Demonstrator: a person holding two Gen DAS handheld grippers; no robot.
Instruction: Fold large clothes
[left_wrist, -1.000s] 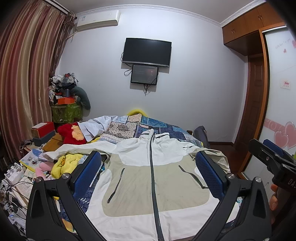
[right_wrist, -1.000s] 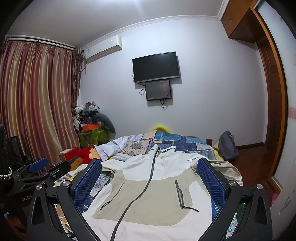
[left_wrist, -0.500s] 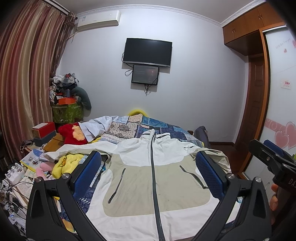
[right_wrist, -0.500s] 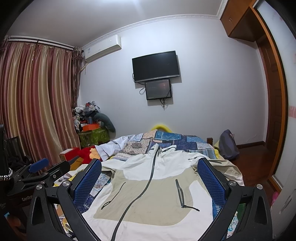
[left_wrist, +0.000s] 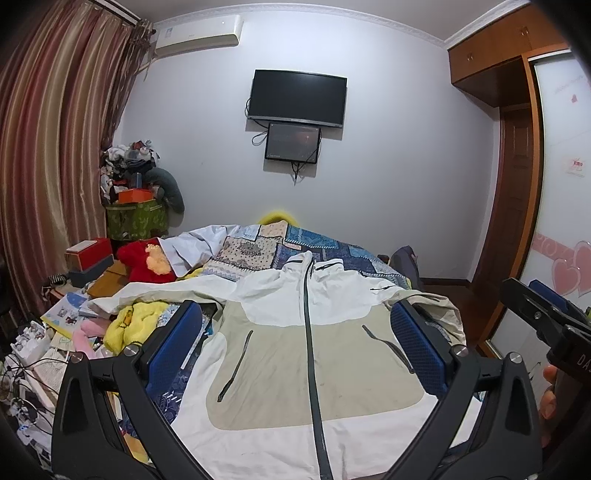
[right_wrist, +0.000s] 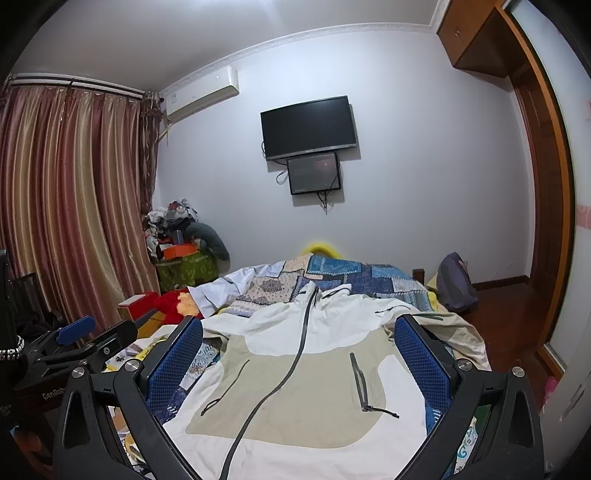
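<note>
Wall-mounted television (left_wrist: 297, 99), striped curtains (left_wrist: 48, 177)

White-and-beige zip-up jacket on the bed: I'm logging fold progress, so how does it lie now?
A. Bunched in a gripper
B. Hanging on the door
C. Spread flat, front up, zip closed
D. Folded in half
C: the white-and-beige zip-up jacket lies spread front up, its dark zip closed and both pockets showing.

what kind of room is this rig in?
A lived-in home bedroom, most likely. A bed with a patchwork quilt fills the middle, a white and beige jacket spread on it. A TV hangs on the far wall, striped curtains cover the left side.
</note>
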